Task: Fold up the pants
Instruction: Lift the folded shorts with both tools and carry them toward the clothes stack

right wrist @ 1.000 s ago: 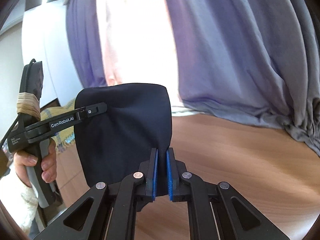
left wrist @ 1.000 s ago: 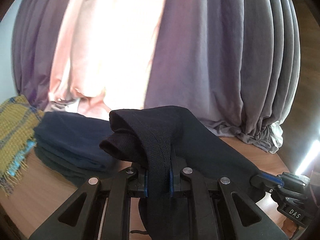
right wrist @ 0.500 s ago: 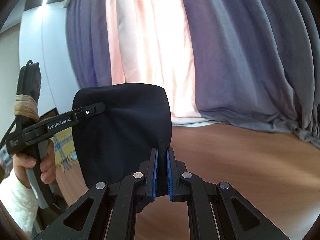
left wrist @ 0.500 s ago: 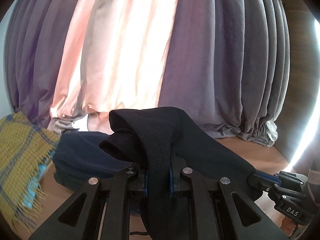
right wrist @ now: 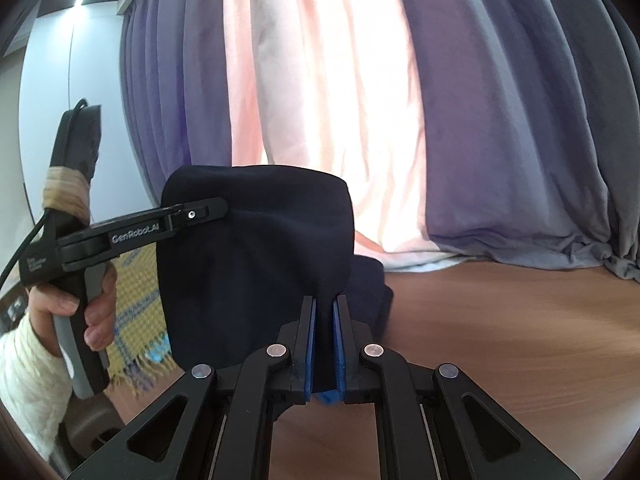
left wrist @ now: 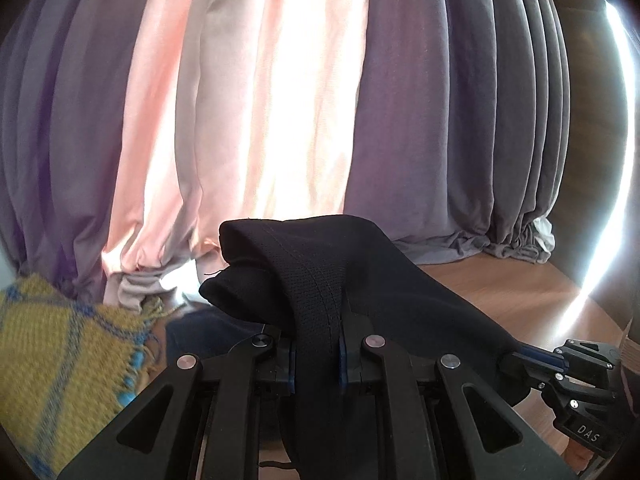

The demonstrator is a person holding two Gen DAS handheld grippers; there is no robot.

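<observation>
Black pants [left wrist: 304,252] hang in the air, held by both grippers above a wooden table [left wrist: 500,292]. My left gripper [left wrist: 316,356] is shut on a thick ribbed band of the pants. My right gripper [right wrist: 324,344] is shut on another edge of the same pants [right wrist: 256,256], which spread as a dark panel between the two. In the right wrist view the left gripper [right wrist: 200,212] pinches the panel's upper left corner, with the person's hand [right wrist: 80,312] on its handle. In the left wrist view the right gripper [left wrist: 532,360] holds the cloth at the lower right.
A stack of folded dark garments [left wrist: 200,332] lies on the table to the left, also seen in the right wrist view [right wrist: 372,288]. A yellow and blue woven blanket [left wrist: 52,360] lies beside it. Purple, pink and grey curtains [left wrist: 304,100] hang behind the table.
Both grippers have risen and tilted upward with the pants still clamped. The folded stack and blanket have dropped lower in both views and more curtain shows.
</observation>
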